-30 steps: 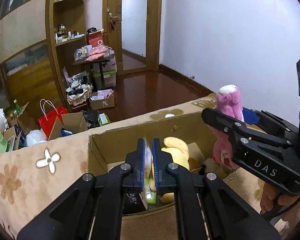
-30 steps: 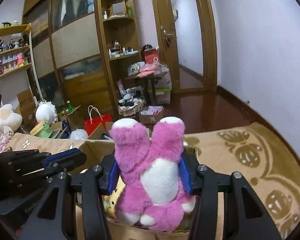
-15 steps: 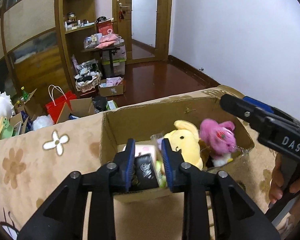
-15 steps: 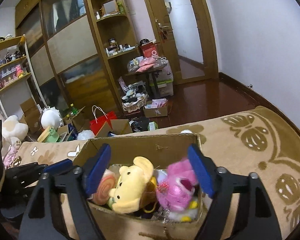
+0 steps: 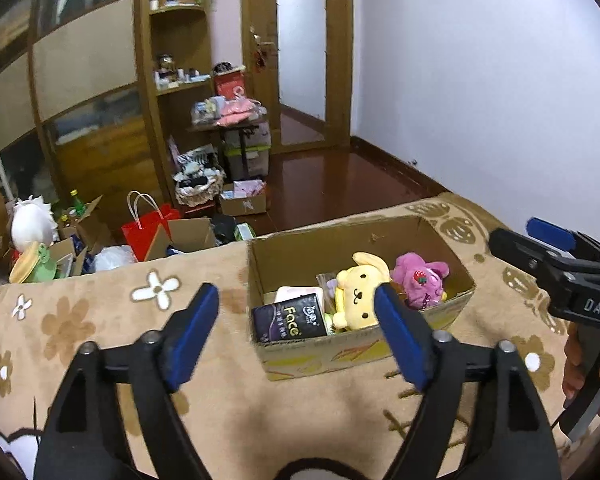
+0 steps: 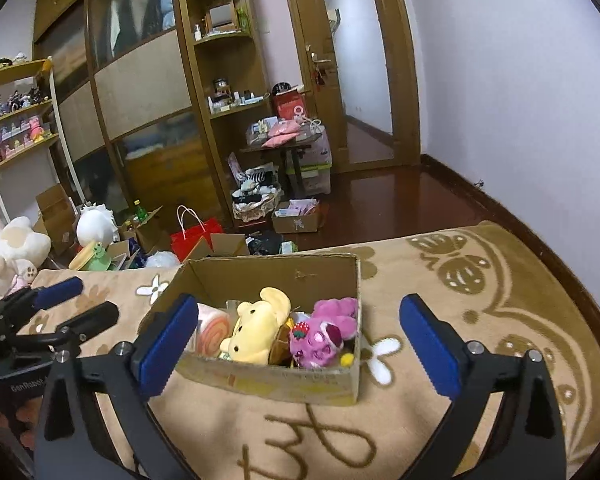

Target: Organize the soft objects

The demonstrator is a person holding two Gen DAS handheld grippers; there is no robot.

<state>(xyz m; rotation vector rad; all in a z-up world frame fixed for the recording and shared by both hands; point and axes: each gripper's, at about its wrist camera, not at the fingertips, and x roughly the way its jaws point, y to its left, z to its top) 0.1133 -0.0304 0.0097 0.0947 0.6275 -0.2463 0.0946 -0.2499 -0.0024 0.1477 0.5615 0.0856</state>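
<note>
A cardboard box point(image 5: 308, 356) point(image 6: 268, 380) stands on a beige flowered blanket point(image 5: 80, 320). Inside it lie a yellow dog plush point(image 5: 356, 292) point(image 6: 256, 328), a pink strawberry plush point(image 5: 420, 280) point(image 6: 324, 332), a dark "Face" tissue pack point(image 5: 290, 320) and a pink swirl cushion point(image 6: 210, 328). My left gripper point(image 5: 298, 332) hangs in front of the box, its jaws opening, nothing between them. My right gripper point(image 6: 296, 344) is held back from the box's near side, jaws still opening wide, pads clear of everything. A hand point(image 5: 576, 364) holds the right gripper point(image 5: 540, 248).
Beyond the blanket's far edge the floor holds a red bag point(image 5: 152, 228), open cartons point(image 5: 192, 236), a basket point(image 6: 256, 204) and plush toys point(image 6: 12, 248). Wooden shelves point(image 6: 220, 80) and a door point(image 6: 356, 60) stand behind.
The right gripper let go of the pink plush, which now lies in the box. The left gripper released the tissue pack into the box. Both opened wide and drew back and up.
</note>
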